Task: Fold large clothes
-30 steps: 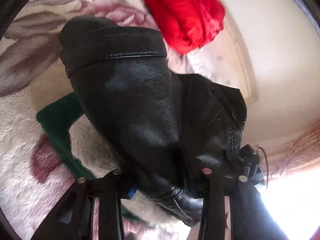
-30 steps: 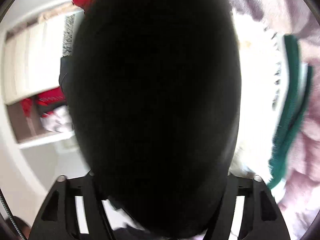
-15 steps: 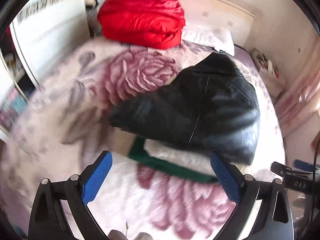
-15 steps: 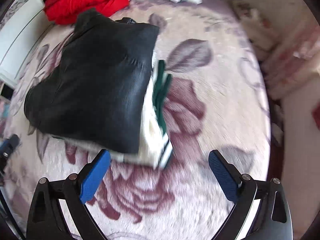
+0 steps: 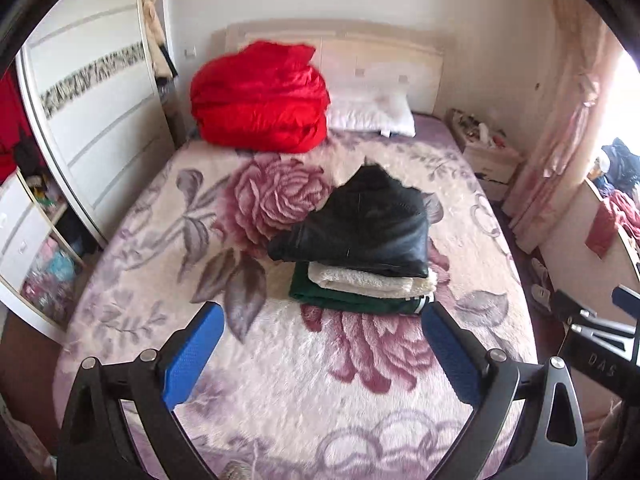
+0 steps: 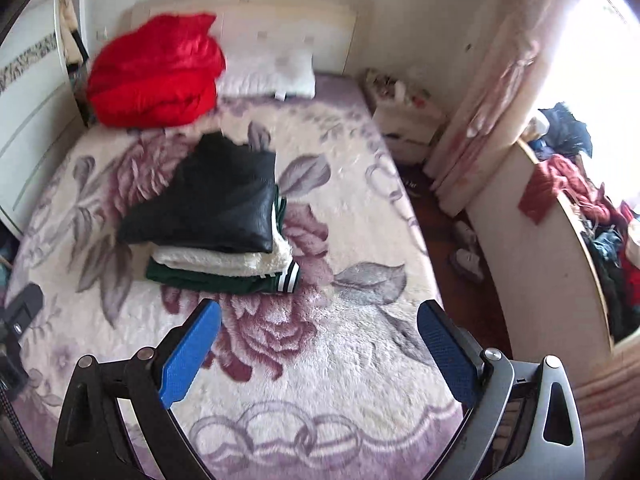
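Note:
A folded black leather jacket (image 5: 360, 228) lies on top of a stack in the middle of the bed, over a folded cream fleece garment (image 5: 372, 282) and a folded green garment (image 5: 344, 300). The same stack shows in the right wrist view: jacket (image 6: 216, 200), cream garment (image 6: 224, 260), green garment (image 6: 216, 280). My left gripper (image 5: 324, 344) is open and empty, held back above the near part of the bed. My right gripper (image 6: 320, 340) is open and empty, also well short of the stack.
The bed has a floral plush blanket (image 5: 280, 380). A red bundled duvet (image 5: 260, 100) and a white pillow (image 5: 372, 116) lie at the headboard. A wardrobe (image 5: 92, 112) stands on the left, a nightstand (image 5: 488, 152) and curtain (image 5: 560, 128) on the right. A clothes pile (image 6: 580, 200) lies at the far right.
Both grippers let go of the black jacket, opened, and pulled back from the stack. The jacket now rests on the folded pile.

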A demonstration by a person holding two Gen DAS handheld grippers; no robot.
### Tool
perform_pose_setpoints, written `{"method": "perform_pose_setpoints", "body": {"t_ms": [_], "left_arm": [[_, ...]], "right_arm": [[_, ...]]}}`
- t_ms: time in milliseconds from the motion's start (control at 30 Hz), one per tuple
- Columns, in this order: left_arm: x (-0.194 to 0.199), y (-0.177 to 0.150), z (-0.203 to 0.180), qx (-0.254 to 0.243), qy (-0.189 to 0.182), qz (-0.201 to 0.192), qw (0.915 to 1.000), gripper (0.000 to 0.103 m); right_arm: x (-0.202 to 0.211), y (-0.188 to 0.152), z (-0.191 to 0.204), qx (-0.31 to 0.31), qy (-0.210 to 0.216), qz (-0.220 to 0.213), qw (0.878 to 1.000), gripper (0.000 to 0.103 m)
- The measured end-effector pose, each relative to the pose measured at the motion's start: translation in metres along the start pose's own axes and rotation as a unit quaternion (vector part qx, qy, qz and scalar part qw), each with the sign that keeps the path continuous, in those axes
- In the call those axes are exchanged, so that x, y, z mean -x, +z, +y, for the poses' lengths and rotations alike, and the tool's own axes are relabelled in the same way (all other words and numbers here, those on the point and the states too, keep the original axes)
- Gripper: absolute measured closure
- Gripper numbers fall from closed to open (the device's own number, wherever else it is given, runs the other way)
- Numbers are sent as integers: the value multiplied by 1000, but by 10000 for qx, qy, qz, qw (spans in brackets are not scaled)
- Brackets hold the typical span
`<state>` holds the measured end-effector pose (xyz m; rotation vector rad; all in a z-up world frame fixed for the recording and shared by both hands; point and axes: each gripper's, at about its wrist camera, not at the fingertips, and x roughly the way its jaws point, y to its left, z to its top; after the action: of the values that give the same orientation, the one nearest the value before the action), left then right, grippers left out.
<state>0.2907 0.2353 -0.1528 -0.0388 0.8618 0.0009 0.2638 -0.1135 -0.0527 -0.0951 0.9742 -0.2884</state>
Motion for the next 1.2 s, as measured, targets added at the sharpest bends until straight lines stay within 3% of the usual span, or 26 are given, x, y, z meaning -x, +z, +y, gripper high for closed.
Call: {"method": "perform_pose_setpoints", "body": {"t_ms": [233, 533, 833, 1200], "left_arm": [[104, -11, -2, -34, -24, -360, 9993, 2], [196, -23, -12, -15, 78, -867, 9962, 2], [232, -44, -24, -17, -38, -1018, 9948, 2], [255, -57, -18, 63, 72, -1248, 9921, 2]], "right_arm": [[136, -26, -29, -51, 28, -555, 9984, 3], [259, -61, -64, -64, 192, -1099, 9937, 3], [319, -96, -92, -172, 117, -1325, 9910, 3], [356, -117, -105, -298, 266, -1515, 9876, 0]]}}
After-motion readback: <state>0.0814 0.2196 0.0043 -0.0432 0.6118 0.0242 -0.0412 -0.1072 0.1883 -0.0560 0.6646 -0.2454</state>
